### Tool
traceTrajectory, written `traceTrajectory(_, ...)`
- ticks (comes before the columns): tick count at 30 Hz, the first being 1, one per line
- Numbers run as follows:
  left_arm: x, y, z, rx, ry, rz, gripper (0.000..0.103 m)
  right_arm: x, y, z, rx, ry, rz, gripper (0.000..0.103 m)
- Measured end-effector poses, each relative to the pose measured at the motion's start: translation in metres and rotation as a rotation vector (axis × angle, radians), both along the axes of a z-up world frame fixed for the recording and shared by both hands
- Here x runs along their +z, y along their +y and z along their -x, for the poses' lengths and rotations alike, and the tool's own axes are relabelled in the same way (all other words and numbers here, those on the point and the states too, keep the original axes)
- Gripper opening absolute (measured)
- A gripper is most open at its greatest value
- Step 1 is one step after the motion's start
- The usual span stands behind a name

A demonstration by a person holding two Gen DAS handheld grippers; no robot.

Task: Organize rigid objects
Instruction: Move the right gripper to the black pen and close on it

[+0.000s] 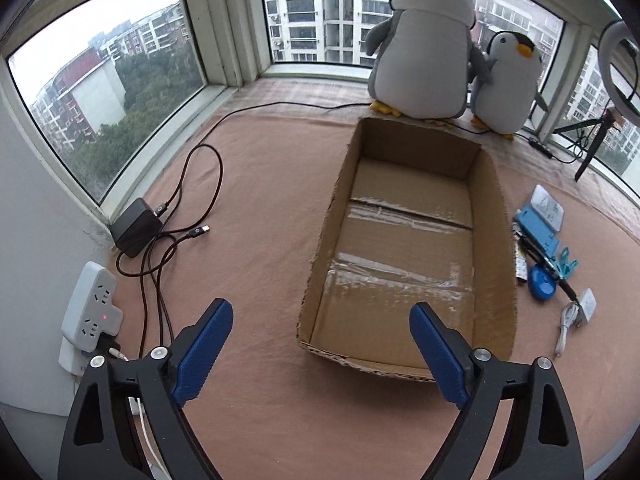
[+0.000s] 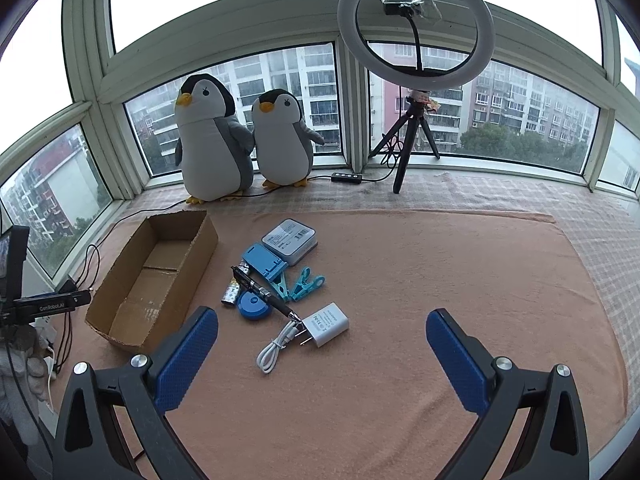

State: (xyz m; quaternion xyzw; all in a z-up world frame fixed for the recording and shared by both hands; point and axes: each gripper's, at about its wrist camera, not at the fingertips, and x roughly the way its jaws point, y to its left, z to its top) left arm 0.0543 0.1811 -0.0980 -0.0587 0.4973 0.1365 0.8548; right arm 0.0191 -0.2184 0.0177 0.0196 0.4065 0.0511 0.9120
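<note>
Sorting has not started, by my reckoning: the cardboard box (image 1: 404, 240) is empty, its near corner lying between and just ahead of my left gripper (image 1: 322, 344), whose jaws stand wide apart with nothing in them. The clutter lies beyond the box's far wall from there: white charger (image 2: 326, 324) with its coiled cable (image 2: 276, 350), black pen (image 2: 264, 292), blue tape measure (image 2: 254, 307), teal clips (image 2: 306, 282), blue stand (image 2: 264, 262) and flat tin (image 2: 290, 241). My right gripper (image 2: 322, 354), likewise spread and empty, hovers with the charger just ahead between its jaws. Trouble I foresee: the pen lies across the tape measure with its tip at the charger's prongs, so closing on the charger could drag pen or cable along. The light box may also skid on the cloth (image 2: 440, 280) if nudged.
</note>
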Motion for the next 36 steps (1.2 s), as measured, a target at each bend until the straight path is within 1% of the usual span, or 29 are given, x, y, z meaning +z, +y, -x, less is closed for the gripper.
traceTrajectory(2, -0.013, 0.009, -0.007, 0.011, 0.029, 0.007, 0.083, -0.002, 0.000, -0.003, 0.006, 0.013, -0.004, 0.103)
traceTrajectory(4, -0.027, 0.017, -0.013, 0.015, 0.058, 0.010, 0.074, -0.005, 0.000, -0.007, 0.009, 0.027, -0.002, 0.103)
traceTrajectory(5, -0.033, 0.019, -0.016, 0.014, 0.069, 0.013, 0.073, -0.007, 0.000, -0.009, 0.010, 0.035, 0.000, 0.103)
traceTrajectory(6, -0.040, 0.023, -0.020, 0.010, 0.083, 0.025, 0.069, -0.009, -0.001, -0.012, 0.011, 0.043, -0.001, 0.102)
traceTrajectory(7, -0.045, 0.024, -0.023, 0.009, 0.095, 0.037, 0.063, -0.011, -0.002, -0.016, 0.012, 0.054, -0.005, 0.101)
traceTrajectory(8, -0.051, 0.027, -0.026, 0.009, 0.110, 0.051, 0.060, -0.015, -0.004, -0.020, 0.011, 0.070, -0.011, 0.099)
traceTrajectory(10, -0.062, 0.032, -0.033, 0.007, 0.137, 0.073, 0.048, -0.023, -0.008, -0.030, 0.009, 0.117, -0.035, 0.091)
traceTrajectory(11, -0.068, 0.034, -0.038, 0.005, 0.148, 0.078, 0.045, -0.028, -0.011, -0.036, 0.007, 0.146, -0.055, 0.090)
traceTrajectory(12, -0.072, 0.036, -0.040, 0.002, 0.158, 0.075, 0.041, -0.033, -0.014, -0.041, 0.001, 0.176, -0.072, 0.086)
traceTrajectory(13, -0.076, 0.037, -0.043, -0.004, 0.163, 0.072, 0.041, -0.038, -0.016, -0.047, -0.006, 0.204, -0.087, 0.078)
traceTrajectory(14, -0.078, 0.037, -0.044, -0.011, 0.167, 0.070, 0.040, -0.044, -0.018, -0.052, -0.011, 0.234, -0.102, 0.075)
traceTrajectory(16, -0.082, 0.035, -0.047, -0.032, 0.177, 0.068, 0.035, -0.055, -0.019, -0.063, -0.020, 0.291, -0.125, 0.063)
traceTrajectory(18, -0.086, 0.035, -0.051, -0.050, 0.186, 0.075, 0.033, -0.065, -0.016, -0.073, -0.010, 0.325, -0.132, 0.058)
traceTrajectory(21, -0.092, 0.035, -0.055, -0.061, 0.206, 0.106, 0.026, -0.075, -0.003, -0.088, 0.038, 0.357, -0.118, 0.055)
traceTrajectory(26, -0.096, 0.033, -0.062, -0.093, 0.212, 0.106, 0.017, -0.083, 0.032, -0.112, 0.165, 0.376, -0.016, 0.048)
traceTrajectory(28, -0.096, 0.033, -0.064, -0.101, 0.213, 0.109, 0.014, -0.088, 0.047, -0.122, 0.219, 0.389, 0.014, 0.039)
traceTrajectory(32, -0.097, 0.034, -0.068, -0.115, 0.214, 0.098, 0.013, -0.102, 0.074, -0.139, 0.311, 0.413, 0.072, 0.030)
traceTrajectory(34, -0.095, 0.028, -0.062, -0.118, 0.215, 0.096, 0.013, -0.112, 0.085, -0.148, 0.348, 0.433, 0.097, 0.026)
traceTrajectory(36, -0.094, 0.026, -0.062, -0.119, 0.217, 0.098, 0.013, -0.121, 0.093, -0.153, 0.373, 0.449, 0.127, 0.024)
